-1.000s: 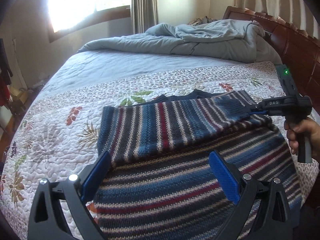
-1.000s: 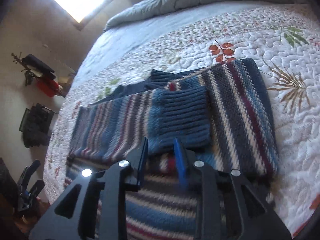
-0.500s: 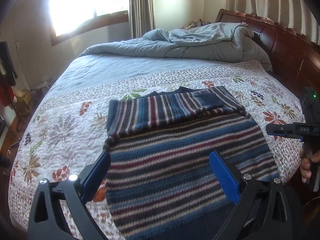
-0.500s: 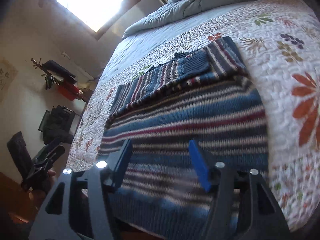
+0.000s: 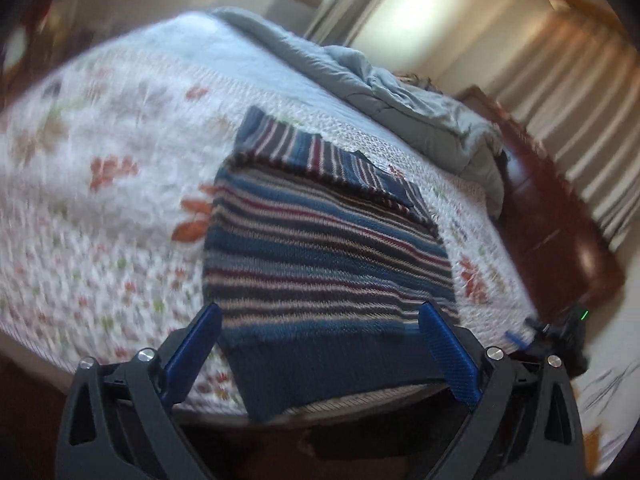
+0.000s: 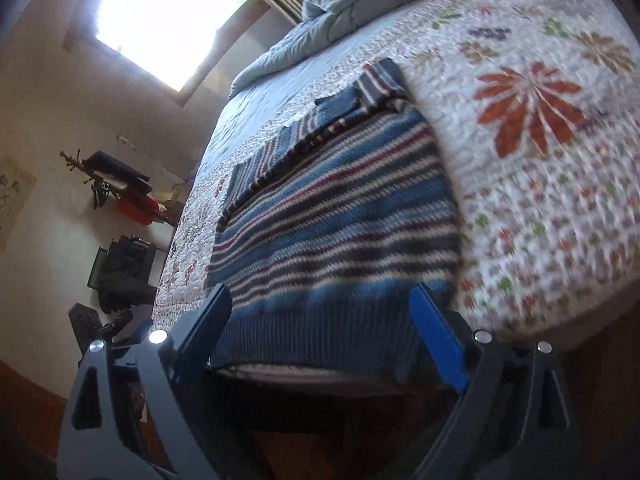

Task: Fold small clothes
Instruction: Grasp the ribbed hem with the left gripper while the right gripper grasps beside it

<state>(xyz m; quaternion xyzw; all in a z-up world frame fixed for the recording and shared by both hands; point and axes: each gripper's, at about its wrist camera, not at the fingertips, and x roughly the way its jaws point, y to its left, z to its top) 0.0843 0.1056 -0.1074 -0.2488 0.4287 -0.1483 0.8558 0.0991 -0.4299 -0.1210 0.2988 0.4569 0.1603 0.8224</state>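
Observation:
A striped blue, red and cream knit sweater (image 5: 320, 248) lies flat on the floral quilt, sleeves folded across its far end, its ribbed hem hanging over the bed's near edge. It also shows in the right wrist view (image 6: 336, 216). My left gripper (image 5: 320, 356) is open and empty, pulled back low at the hem's left part. My right gripper (image 6: 320, 336) is open and empty, low at the hem's right part. The right gripper also shows at the right edge of the left wrist view (image 5: 560, 332), and the left gripper at the far left of the right wrist view (image 6: 116, 324).
The floral quilt (image 5: 100, 208) covers the bed; a rumpled grey duvet (image 5: 400, 92) lies at the far end by the wooden headboard (image 5: 560, 216). A coat rack with dark and red things (image 6: 120, 188) stands by the wall, under a bright window (image 6: 168, 16).
Both grippers have drawn back from the sweater and dropped low to the bed's near edge. The right gripper, nearly shut a second ago, has opened wide. The sleeve lies folded across the sweater.

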